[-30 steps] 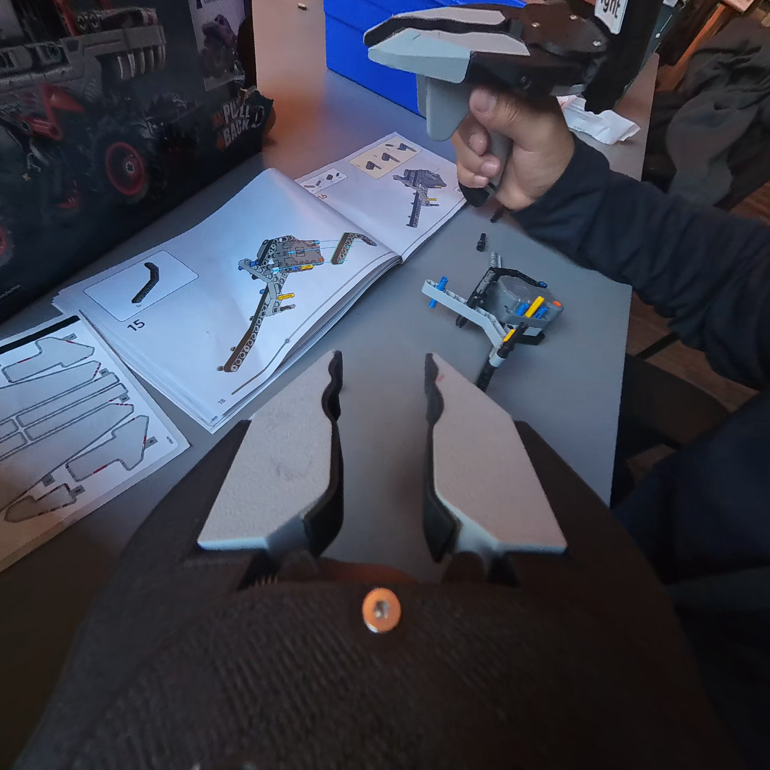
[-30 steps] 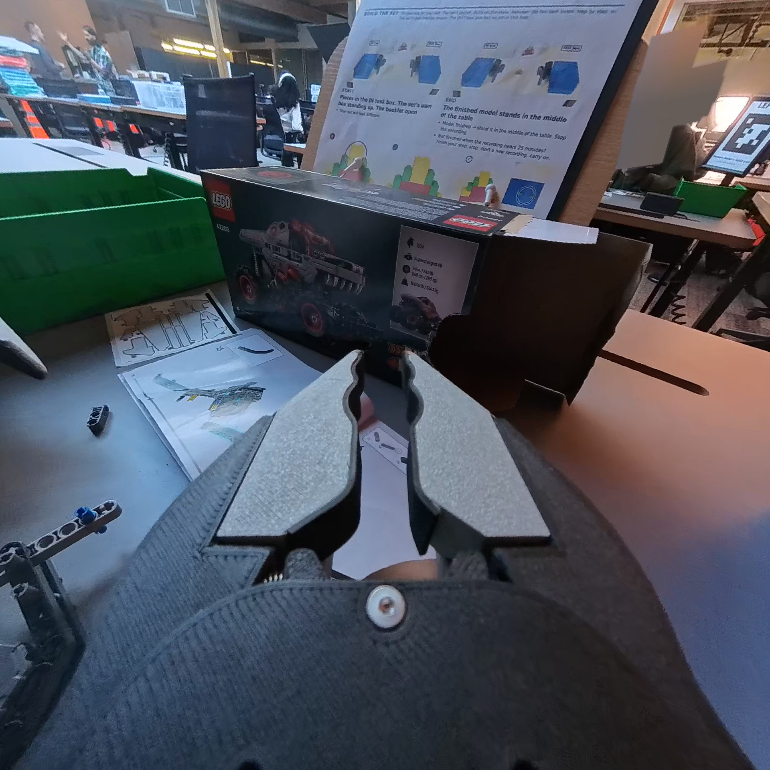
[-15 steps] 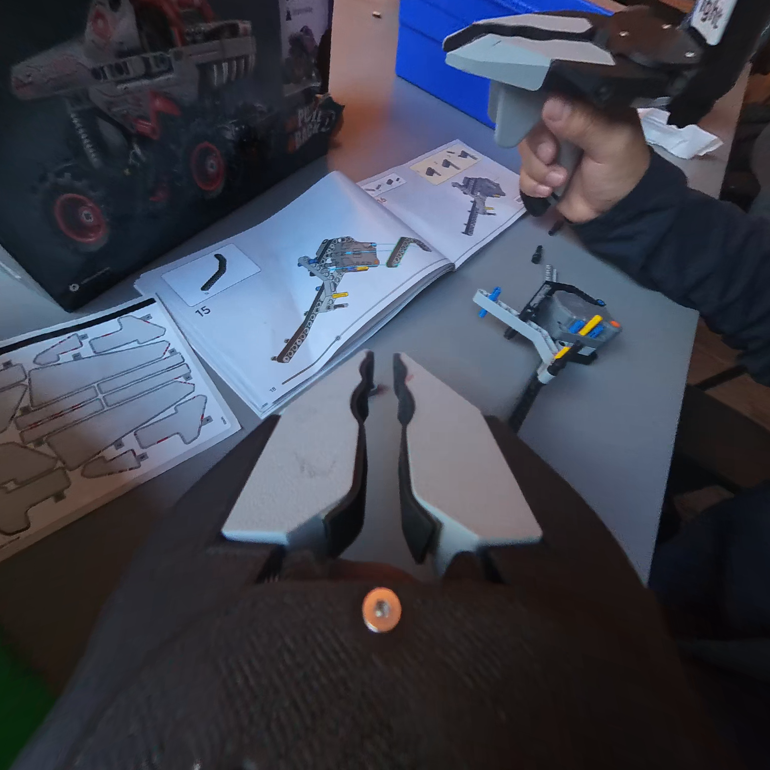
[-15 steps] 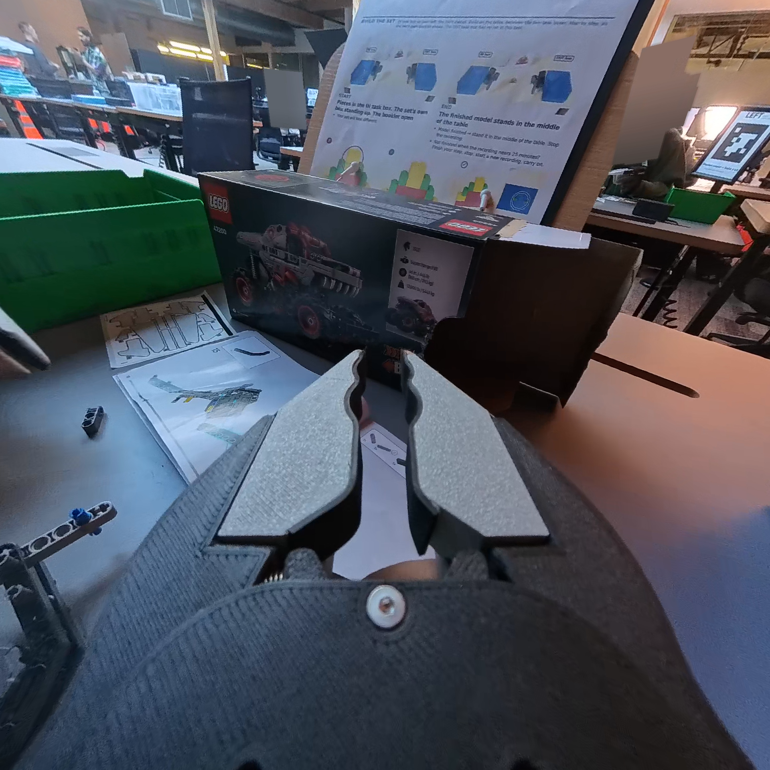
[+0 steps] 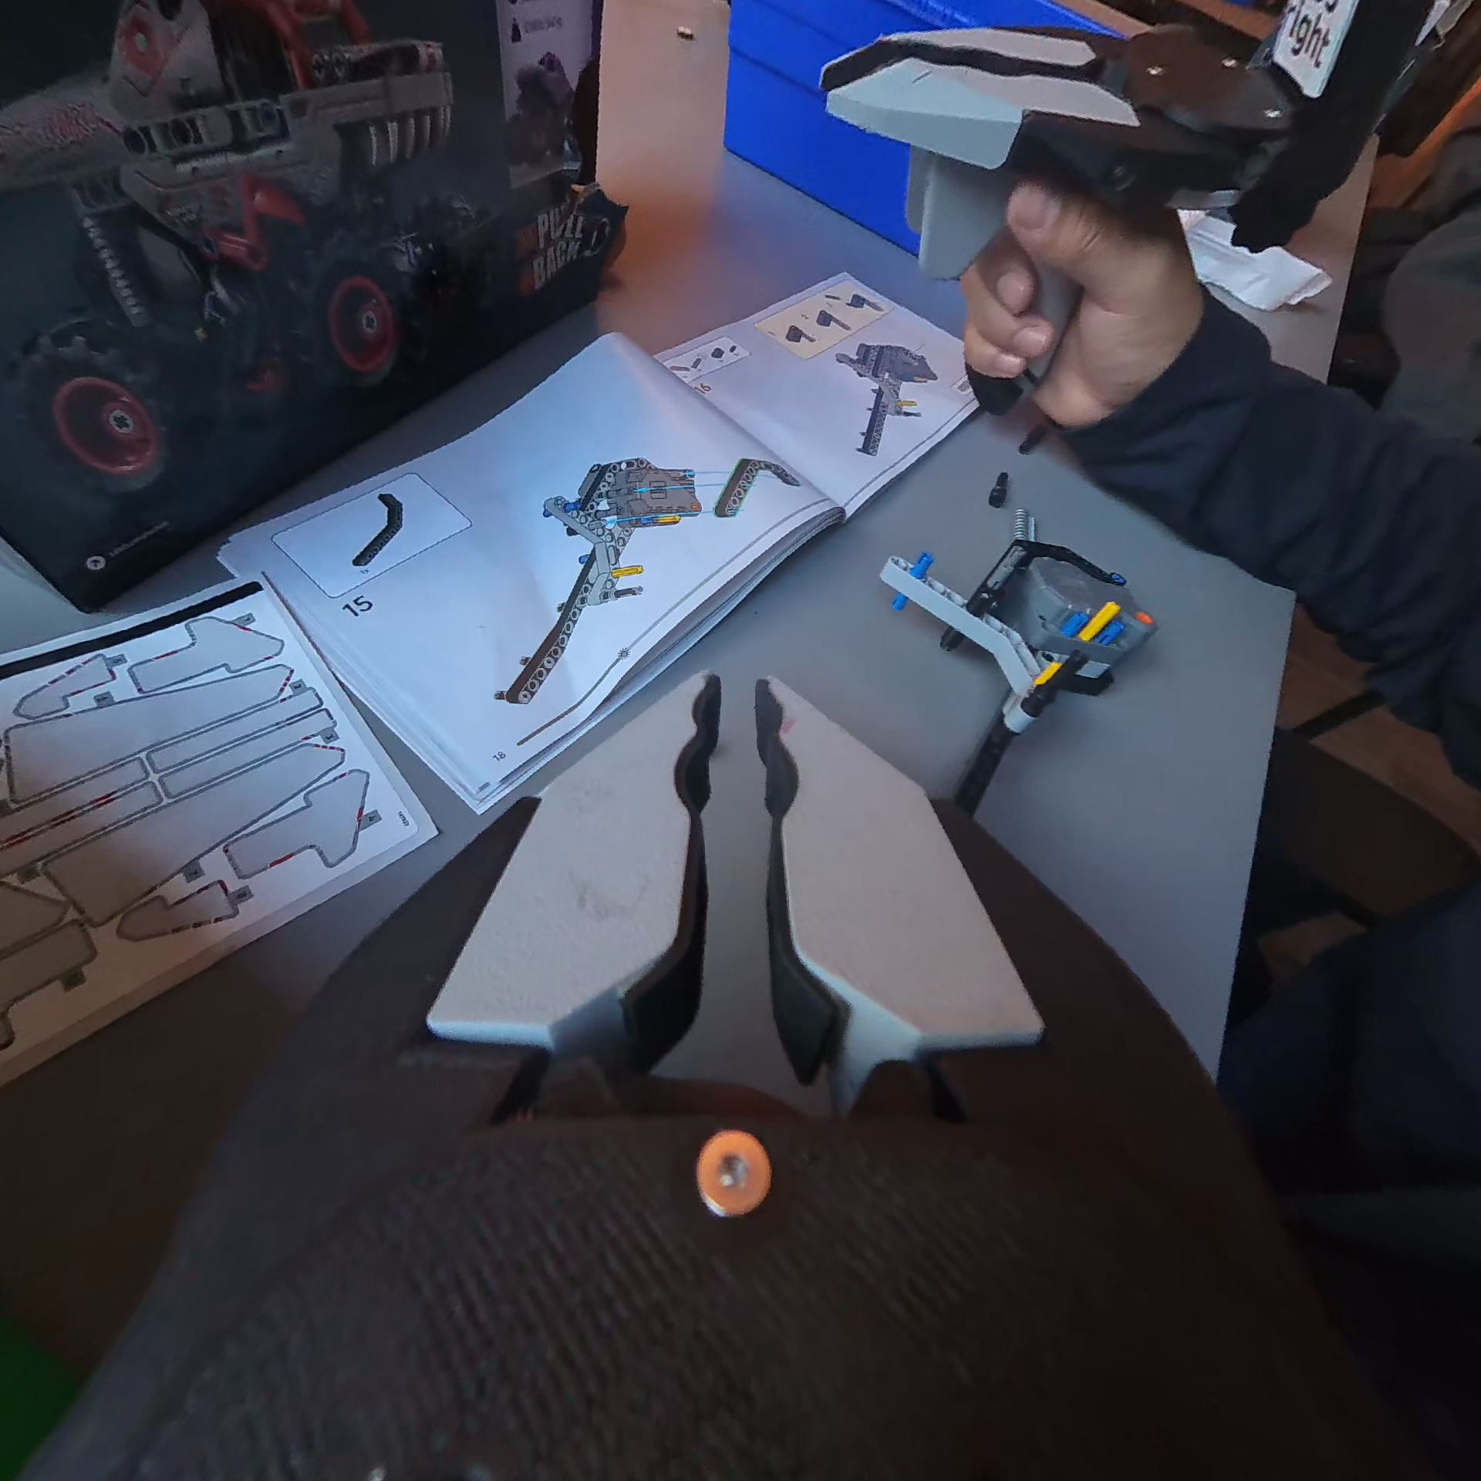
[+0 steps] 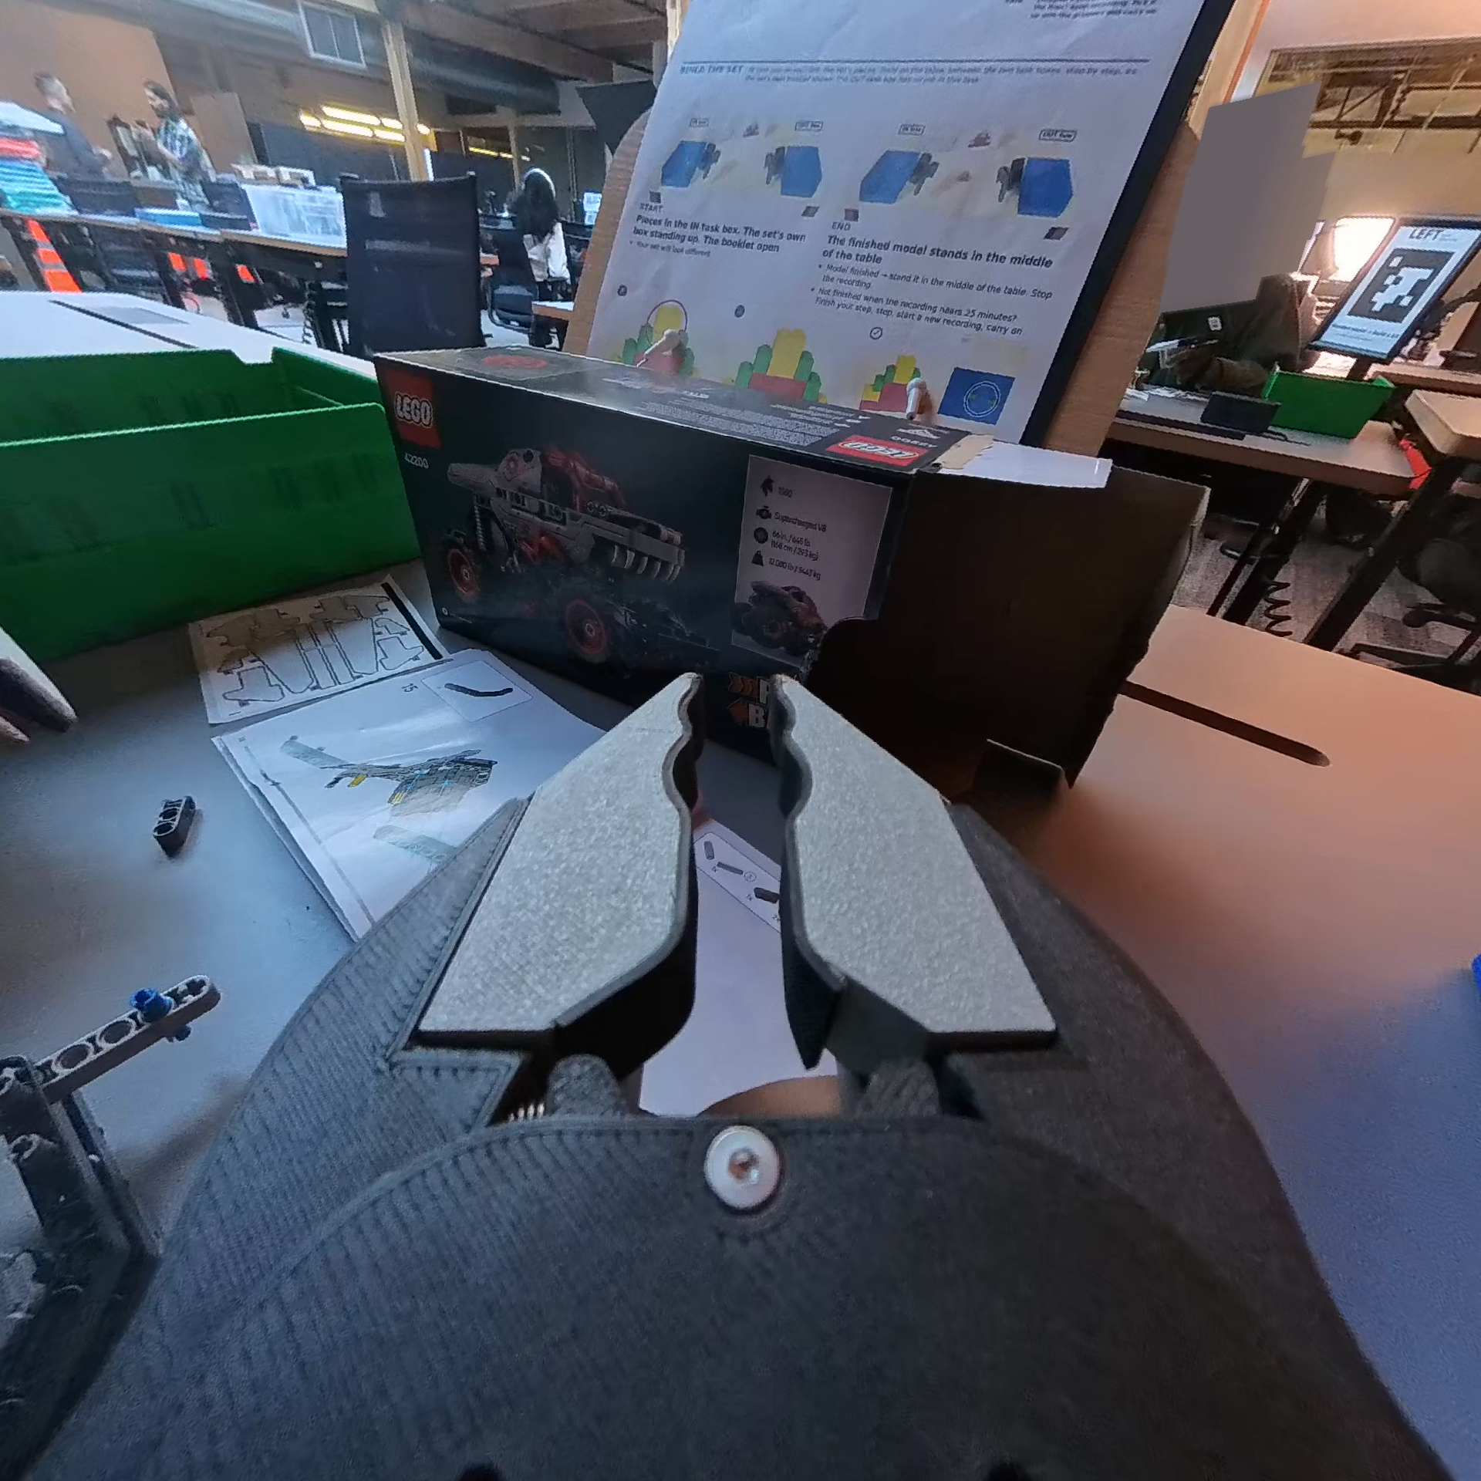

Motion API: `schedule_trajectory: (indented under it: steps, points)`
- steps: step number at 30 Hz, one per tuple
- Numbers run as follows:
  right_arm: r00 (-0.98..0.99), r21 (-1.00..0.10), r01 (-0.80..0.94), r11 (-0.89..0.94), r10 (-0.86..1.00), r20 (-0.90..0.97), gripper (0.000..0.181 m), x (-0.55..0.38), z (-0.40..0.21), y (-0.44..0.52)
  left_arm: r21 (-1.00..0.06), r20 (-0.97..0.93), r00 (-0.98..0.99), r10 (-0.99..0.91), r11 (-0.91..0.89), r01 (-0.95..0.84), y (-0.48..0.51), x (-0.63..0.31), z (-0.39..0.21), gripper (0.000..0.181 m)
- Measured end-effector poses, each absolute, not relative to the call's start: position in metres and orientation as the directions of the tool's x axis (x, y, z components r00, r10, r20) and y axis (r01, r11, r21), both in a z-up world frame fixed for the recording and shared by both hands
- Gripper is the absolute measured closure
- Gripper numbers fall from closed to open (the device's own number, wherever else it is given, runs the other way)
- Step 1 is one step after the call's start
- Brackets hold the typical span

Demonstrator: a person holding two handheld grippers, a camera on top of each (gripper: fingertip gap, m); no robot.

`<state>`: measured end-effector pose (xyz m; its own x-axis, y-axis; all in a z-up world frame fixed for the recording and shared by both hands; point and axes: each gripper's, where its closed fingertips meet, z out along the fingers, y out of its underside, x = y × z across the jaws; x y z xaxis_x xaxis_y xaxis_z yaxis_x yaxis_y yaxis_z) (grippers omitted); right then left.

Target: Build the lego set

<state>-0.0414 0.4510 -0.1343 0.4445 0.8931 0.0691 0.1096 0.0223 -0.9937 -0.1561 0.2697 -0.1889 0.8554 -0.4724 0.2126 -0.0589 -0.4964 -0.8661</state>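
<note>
A partly built grey and black lego assembly (image 5: 1042, 617) with blue and yellow pins lies on the grey table, right of the open instruction booklet (image 5: 561, 561). My left gripper (image 5: 737, 689) hovers over the table near the booklet's front edge, its fingers almost together and empty. My right gripper (image 6: 736, 697) is held above the booklet's right page, with a narrow gap and nothing in it. It also shows in the left wrist view (image 5: 962, 104), gripped by a hand. The assembly sits at the lower left of the right wrist view (image 6: 72, 1122). A small black piece (image 6: 174, 824) lies loose.
The dark lego box (image 6: 641, 545) stands behind the booklet. A sticker sheet (image 5: 160, 761) lies left of it. A green bin (image 6: 160, 481) is at the left and a blue bin (image 5: 801, 136) at the back. A small black pin (image 5: 998, 489) lies near the assembly. The table edge (image 5: 1250, 881) is close on the right. My hands' fingertips stand some 25 centimeters from each other. To the small black piece (image 6: 174, 824): left tips about 5 centimeters, right tips about 25 centimeters.
My left gripper's fingers have closed from a wide gap to a narrow one, and its view has shifted towards the box. The right gripper has barely moved.
</note>
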Motion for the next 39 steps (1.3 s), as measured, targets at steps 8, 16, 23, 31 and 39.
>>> schedule_trajectory:
  steps: [8, 16, 23, 31, 39]
  points:
    - [0.443, -0.994, 0.105, 0.024, 0.894, 0.069, 0.168, -0.041, -0.133, 0.450, -0.867, 0.212, 0.851, -0.481, -0.494, -0.063, 0.269, -0.154, -0.189, 0.174]
    - [0.442, -0.994, 0.109, 0.025, 0.894, 0.071, 0.169, -0.042, -0.134, 0.450, -0.867, 0.211, 0.852, -0.479, -0.495, -0.064, 0.269, -0.154, -0.189, 0.175]
    - [0.444, -0.994, 0.106, 0.024, 0.893, 0.069, 0.169, -0.041, -0.133, 0.450, -0.865, 0.203, 0.860, -0.469, -0.497, -0.067, 0.270, -0.156, -0.190, 0.179]
    - [0.453, -0.996, 0.077, 0.037, 0.889, 0.068, 0.169, -0.036, -0.124, 0.451, -0.839, 0.192, 0.883, -0.427, -0.538, -0.078, 0.274, -0.164, -0.203, 0.179]
    - [0.464, -0.997, 0.056, 0.044, 0.884, 0.065, 0.169, -0.032, -0.118, 0.451, -0.810, 0.196, 0.874, -0.444, -0.576, -0.112, 0.271, -0.161, -0.215, 0.160]
